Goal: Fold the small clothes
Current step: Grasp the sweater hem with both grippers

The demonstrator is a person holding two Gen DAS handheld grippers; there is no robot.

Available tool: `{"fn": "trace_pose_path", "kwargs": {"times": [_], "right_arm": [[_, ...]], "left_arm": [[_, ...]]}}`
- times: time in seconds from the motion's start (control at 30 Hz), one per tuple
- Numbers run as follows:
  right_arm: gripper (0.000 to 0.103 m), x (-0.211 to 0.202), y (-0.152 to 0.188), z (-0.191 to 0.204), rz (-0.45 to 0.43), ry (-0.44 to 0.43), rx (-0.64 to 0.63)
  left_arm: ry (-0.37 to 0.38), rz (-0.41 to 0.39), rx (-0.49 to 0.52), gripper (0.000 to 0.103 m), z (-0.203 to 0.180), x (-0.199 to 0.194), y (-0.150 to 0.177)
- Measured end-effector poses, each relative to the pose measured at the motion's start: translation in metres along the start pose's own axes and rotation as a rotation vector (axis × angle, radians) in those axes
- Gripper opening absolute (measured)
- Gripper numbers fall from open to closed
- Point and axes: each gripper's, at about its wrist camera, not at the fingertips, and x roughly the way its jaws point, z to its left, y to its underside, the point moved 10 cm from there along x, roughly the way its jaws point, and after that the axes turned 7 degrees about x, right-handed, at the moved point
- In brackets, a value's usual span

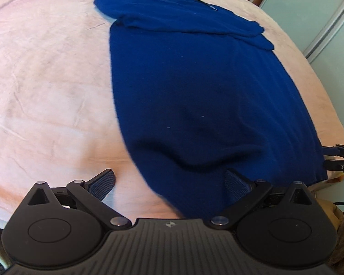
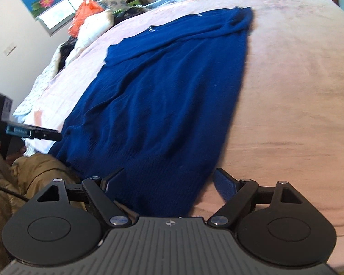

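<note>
pink plush bed cover (image 1: 45,91): bears all | long dark-blue knit garment (image 1: 195,87): flat mid-cover, sleeves folded across top | step: likely gripping hem corners for lengthwise fold | left gripper (image 1: 169,183): fingers spread astride hem corner | right gripper (image 2: 169,181): fingers spread astride other corner | containers: none seen

Each hand-held gripper we carry, left (image 1: 169,184) and right (image 2: 170,182), is matte black with a ribbed grey housing (image 2: 169,247) bearing a small white compass-like mark (image 2: 169,223). Beside that housing sit two round black discs, and silver screws (image 2: 218,220) pin the angled link arms. The finger pads (image 2: 226,186) are blue and finely textured. We wear a puffy olive-brown jacket sleeve (image 2: 32,171), crossed by a thin black cable (image 2: 9,191).
</note>
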Motion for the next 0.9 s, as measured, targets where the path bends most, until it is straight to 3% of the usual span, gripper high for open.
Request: {"fn": "trace_pose_path", "kwargs": {"times": [0.13, 0.23, 0.3, 0.47, 0.5, 0.57, 0.73, 0.9], "right_arm": [[0.075, 0.006, 0.001, 0.012, 0.018, -0.066, 0.012], [0.072, 0.013, 0.000, 0.023, 0.023, -0.106, 0.006], [0.069, 0.018, -0.002, 0.029, 0.026, -0.120, -0.005], [0.057, 0.034, -0.005, 0.050, 0.049, -0.150, -0.056], [0.047, 0.037, -0.004, 0.053, 0.061, -0.155, -0.068], [0.044, 0.043, -0.005, 0.060, 0.063, -0.150, -0.099], [0.029, 0.049, -0.009, 0.067, 0.056, -0.138, -0.100], [0.024, 0.039, -0.025, 0.069, -0.015, -0.194, -0.036]], "left_arm": [[0.113, 0.017, 0.050, 0.098, -0.026, 0.000, 0.003], [0.100, 0.025, 0.081, 0.085, -0.032, 0.002, 0.004], [0.081, 0.017, 0.087, 0.063, -0.032, 0.003, 0.002], [0.077, 0.025, 0.071, 0.036, -0.033, 0.008, -0.004], [0.070, 0.025, 0.081, 0.030, -0.035, 0.008, -0.005], [0.059, 0.026, 0.086, 0.015, -0.035, 0.010, -0.006], [0.080, -0.008, 0.067, 0.012, -0.033, 0.002, -0.007], [0.083, -0.094, 0.091, 0.012, -0.036, -0.012, -0.025]]}}
